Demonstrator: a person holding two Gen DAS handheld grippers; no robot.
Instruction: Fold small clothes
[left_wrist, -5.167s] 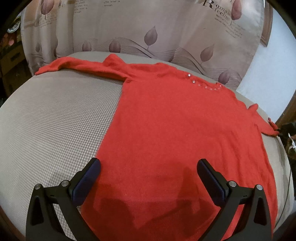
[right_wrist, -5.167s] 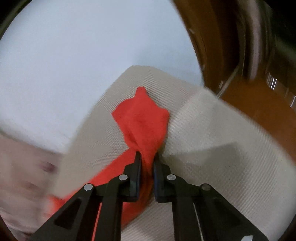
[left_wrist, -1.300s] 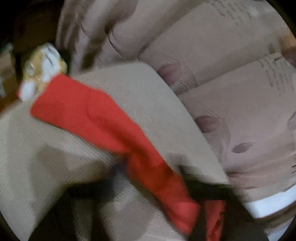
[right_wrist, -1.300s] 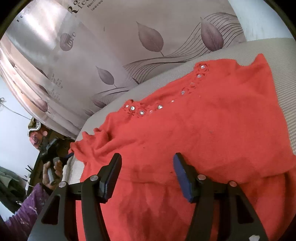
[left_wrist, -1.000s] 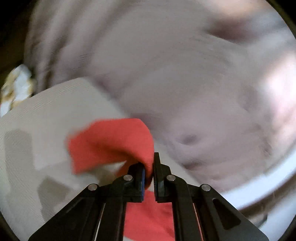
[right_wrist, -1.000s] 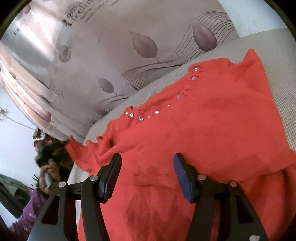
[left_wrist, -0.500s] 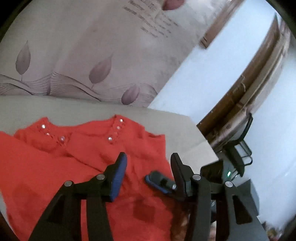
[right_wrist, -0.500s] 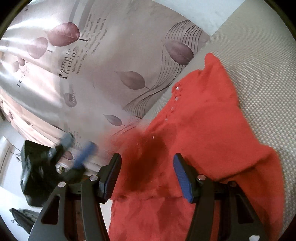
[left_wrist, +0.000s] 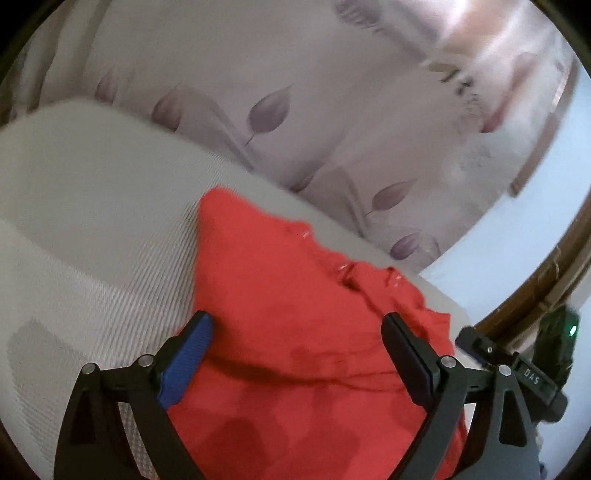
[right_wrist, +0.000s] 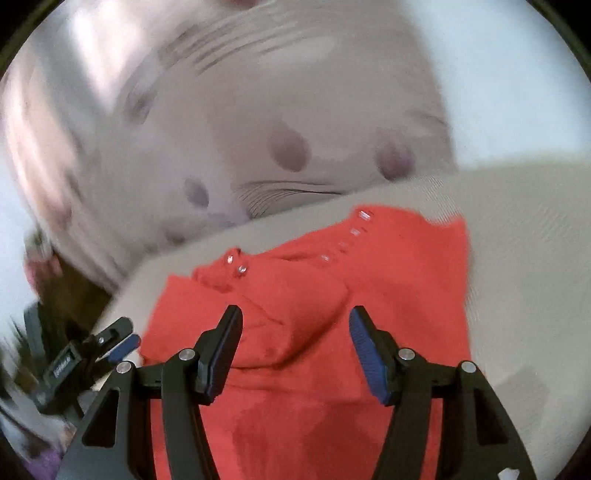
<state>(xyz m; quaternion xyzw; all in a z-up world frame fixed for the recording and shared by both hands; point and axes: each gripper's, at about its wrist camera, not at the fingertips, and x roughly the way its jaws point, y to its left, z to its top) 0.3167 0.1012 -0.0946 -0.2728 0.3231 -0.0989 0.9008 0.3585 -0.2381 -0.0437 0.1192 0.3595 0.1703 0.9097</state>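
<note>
Under both empty, opening hand-held grippers lies a red top (left_wrist: 295, 332) (seemingly sleeve-folded, blurred).

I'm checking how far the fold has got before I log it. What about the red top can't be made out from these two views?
- Hem of the red top: cut off by the bottom edge in the left wrist view, and partly behind the left gripper, whose jaws are opening.
- Same in the right wrist view, behind the right gripper.
- Neckline studs: smeared by motion blur.
- Sleeves: folded in; their lie is hidden.
</note>
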